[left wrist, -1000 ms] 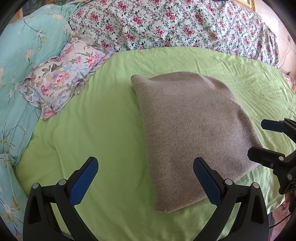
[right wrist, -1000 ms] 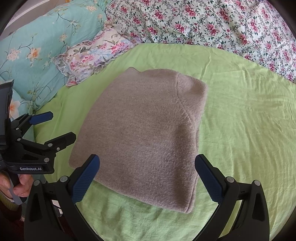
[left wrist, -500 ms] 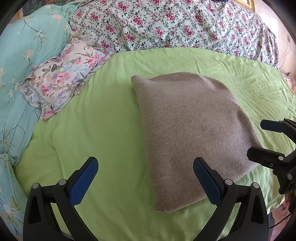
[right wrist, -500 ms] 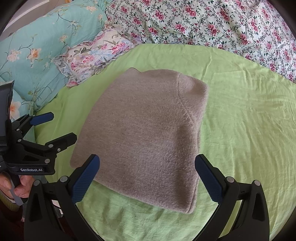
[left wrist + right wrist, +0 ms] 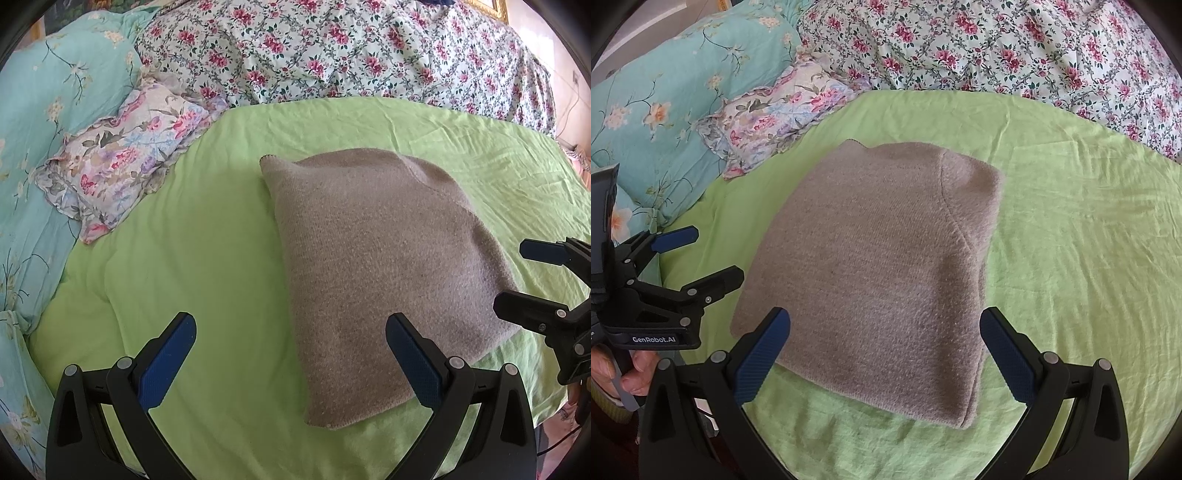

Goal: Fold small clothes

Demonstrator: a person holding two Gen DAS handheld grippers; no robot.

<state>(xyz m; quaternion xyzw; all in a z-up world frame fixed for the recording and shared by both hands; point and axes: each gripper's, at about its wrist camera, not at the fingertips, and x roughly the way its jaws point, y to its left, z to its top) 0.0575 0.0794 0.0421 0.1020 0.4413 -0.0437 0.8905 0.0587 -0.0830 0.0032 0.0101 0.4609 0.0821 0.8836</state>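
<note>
One folded grey sweater (image 5: 384, 266) lies mid-frame on a green sheet (image 5: 184, 258); two grippers, left gripper (image 5: 291, 354) and right gripper (image 5: 886, 347), hover with jaws wide, empty.

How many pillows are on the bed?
2 that I can see: a small ruffled floral pillow beside the green sheet, and a big turquoise pillow behind it. More may be hidden.

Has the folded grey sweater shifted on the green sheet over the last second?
No. The grey sweater keeps its place against the floral pillow.
</note>
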